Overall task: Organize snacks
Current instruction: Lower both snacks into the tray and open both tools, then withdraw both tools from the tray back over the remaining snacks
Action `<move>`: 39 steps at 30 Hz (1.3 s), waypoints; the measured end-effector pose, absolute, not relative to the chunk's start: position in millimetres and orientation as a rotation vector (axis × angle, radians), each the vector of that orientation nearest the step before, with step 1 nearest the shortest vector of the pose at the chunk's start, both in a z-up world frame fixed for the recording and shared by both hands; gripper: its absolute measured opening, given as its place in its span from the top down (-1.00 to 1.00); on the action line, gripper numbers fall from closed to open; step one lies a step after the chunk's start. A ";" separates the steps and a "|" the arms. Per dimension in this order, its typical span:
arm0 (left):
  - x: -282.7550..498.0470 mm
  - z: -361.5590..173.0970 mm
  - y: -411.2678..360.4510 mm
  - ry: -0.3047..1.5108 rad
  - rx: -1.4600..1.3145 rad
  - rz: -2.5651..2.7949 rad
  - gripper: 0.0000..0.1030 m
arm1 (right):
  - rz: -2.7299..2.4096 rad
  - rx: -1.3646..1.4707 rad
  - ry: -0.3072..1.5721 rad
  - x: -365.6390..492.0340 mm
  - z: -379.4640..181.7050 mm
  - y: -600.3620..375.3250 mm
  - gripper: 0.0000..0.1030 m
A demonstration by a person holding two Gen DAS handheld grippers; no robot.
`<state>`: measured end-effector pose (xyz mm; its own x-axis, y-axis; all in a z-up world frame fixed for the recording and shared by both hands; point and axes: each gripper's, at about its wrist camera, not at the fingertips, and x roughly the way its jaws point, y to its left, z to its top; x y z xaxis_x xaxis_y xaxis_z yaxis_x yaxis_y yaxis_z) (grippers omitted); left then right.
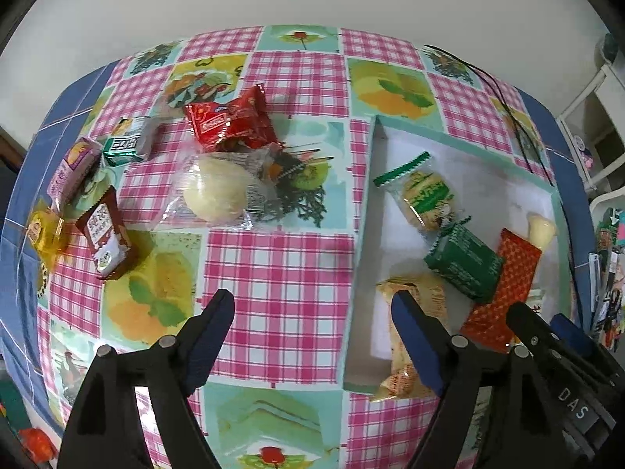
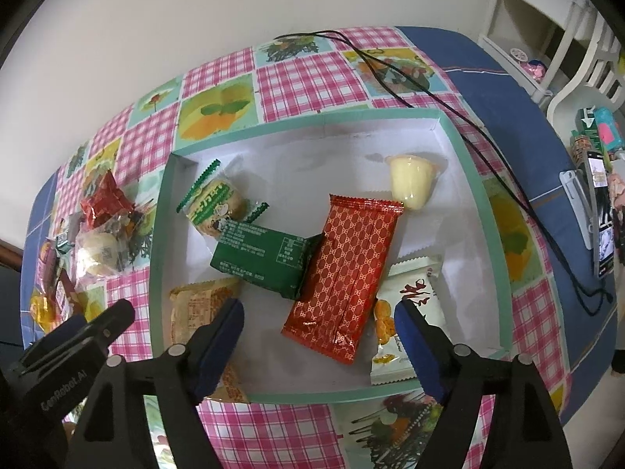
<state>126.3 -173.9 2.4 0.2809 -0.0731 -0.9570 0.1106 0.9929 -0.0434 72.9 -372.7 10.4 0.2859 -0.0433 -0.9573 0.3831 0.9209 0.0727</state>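
A shallow teal-rimmed white box (image 2: 474,179) holds several snacks: a long red patterned pack (image 2: 345,277), a green pack (image 2: 261,260), a green-and-white biscuit pack (image 2: 213,205), a yellow jelly cup (image 2: 412,179), a white chip bag (image 2: 402,312) and an orange cracker pack (image 2: 197,310). Loose snacks lie on the table left of the box: a red pack (image 1: 230,119), a clear-wrapped pale bun (image 1: 215,193), a brown pack (image 1: 105,236) and others. My left gripper (image 1: 312,312) is open and empty over the cloth by the box's left wall. My right gripper (image 2: 318,322) is open and empty above the box's near side.
The table carries a pink checked fruit-print cloth (image 1: 281,258). A black cable (image 2: 461,117) runs past the box's far right corner. White furniture (image 2: 547,39) and a cluttered shelf (image 2: 597,195) stand to the right. A white wall is behind the table.
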 end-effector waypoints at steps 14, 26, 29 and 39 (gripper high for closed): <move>130.8 3.5 -154.1 1.258 0.011 -0.072 -0.81 | -0.284 0.300 1.234 74.4 12.1 -365.2 -0.99; 136.7 7.4 -92.3 1.249 -0.062 0.056 -0.81 | -0.204 0.258 1.235 84.1 12.6 -314.8 -1.00; 137.1 8.0 -69.6 1.245 -0.098 0.094 -0.81 | -0.171 0.238 1.232 87.4 13.2 -293.0 -1.00; 134.0 7.9 8.3 1.231 -0.248 0.218 -0.81 | -0.034 0.166 1.217 99.9 15.8 -216.6 -0.99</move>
<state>134.0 8.3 7.9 0.3190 0.0307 -0.9472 -0.2965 0.9525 -0.0690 99.9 -216.6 15.8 0.3477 0.0628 -0.9355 0.1146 0.9874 0.1088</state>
